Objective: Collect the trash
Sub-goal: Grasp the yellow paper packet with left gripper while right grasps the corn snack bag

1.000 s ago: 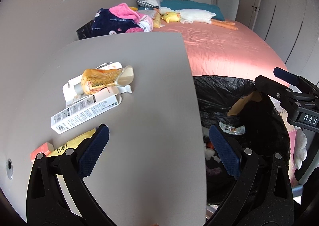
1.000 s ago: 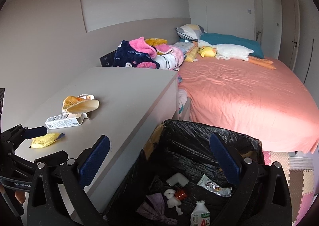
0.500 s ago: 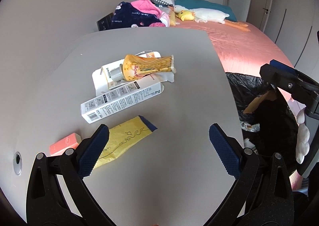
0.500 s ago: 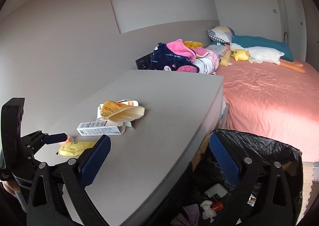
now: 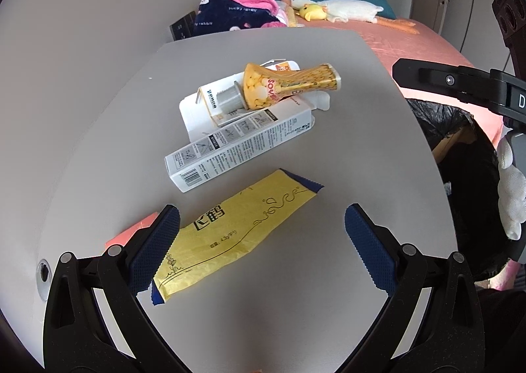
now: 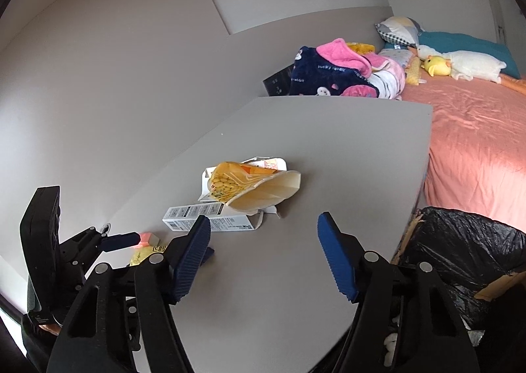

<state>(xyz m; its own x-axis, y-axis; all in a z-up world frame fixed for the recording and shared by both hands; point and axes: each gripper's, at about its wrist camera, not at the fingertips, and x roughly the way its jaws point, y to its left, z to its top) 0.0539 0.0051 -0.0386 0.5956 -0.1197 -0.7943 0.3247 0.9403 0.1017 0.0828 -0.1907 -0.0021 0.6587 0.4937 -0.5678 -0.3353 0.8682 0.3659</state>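
Beside the pink bed (image 6: 476, 142), the grey tabletop (image 5: 328, 258) carried the trash, while the black-lined bin (image 6: 466, 251) stood against its edge, seemingly so pieces could be dropped straight in. A white carton (image 5: 243, 146) lay under an orange snack pouch (image 5: 289, 87), and a yellow wrapper (image 5: 236, 235) lay flat nearest. The left gripper (image 5: 259, 241) hung wide open over that wrapper, holding nothing. The right gripper (image 6: 263, 254) had just been closing partway, nothing between its jaws.
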